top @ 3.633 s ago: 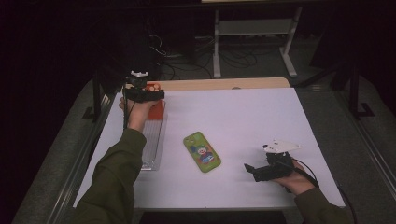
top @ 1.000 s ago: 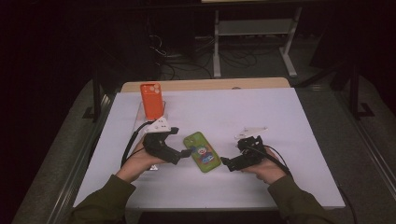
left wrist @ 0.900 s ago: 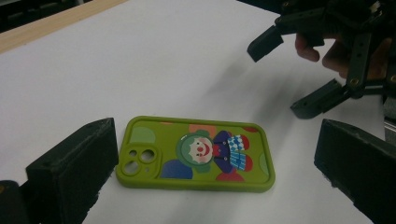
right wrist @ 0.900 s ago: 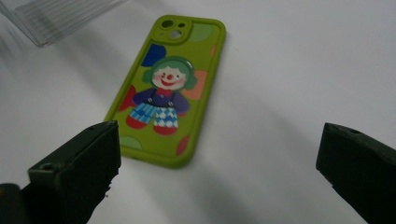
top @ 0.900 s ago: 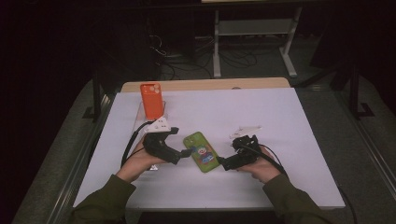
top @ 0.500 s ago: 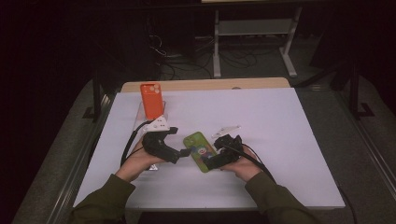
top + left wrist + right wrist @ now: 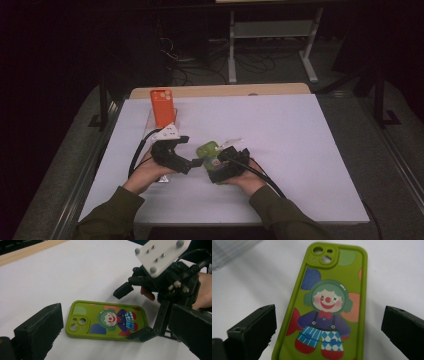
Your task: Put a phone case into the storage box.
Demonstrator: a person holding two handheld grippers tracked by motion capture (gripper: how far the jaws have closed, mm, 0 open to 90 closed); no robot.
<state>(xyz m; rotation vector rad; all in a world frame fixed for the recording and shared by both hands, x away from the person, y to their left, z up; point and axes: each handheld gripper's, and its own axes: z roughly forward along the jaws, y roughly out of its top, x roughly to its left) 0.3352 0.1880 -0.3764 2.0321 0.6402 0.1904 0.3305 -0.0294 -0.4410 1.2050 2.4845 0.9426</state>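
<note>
Right gripper (image 7: pixel 329 337) first: its jaws are spread wide, one on each side of the green clown phone case (image 7: pixel 329 305), straddling the bottom end without touching it. The case lies flat, printed back up, camera cut-out pointing away from this gripper. From the left gripper (image 7: pixel 105 340), jaws are wide apart too, nothing between them but white surface, and the phone case (image 7: pixel 106 320) lies just ahead of them. That view catches the right gripper (image 7: pixel 136 312) across the case, one jaw tip down at the case's near long edge, the other raised over the far edge.

Pulling out to the high view: the left gripper (image 7: pixel 196 161) and right gripper (image 7: pixel 216 161) face each other with the case (image 7: pixel 209 151) between them, a little toward the near edge of the surface (image 7: pixel 300 150) and left of its middle. An orange phone (image 7: pixel 163 108) stands propped near the far left corner, well apart from the case.
</note>
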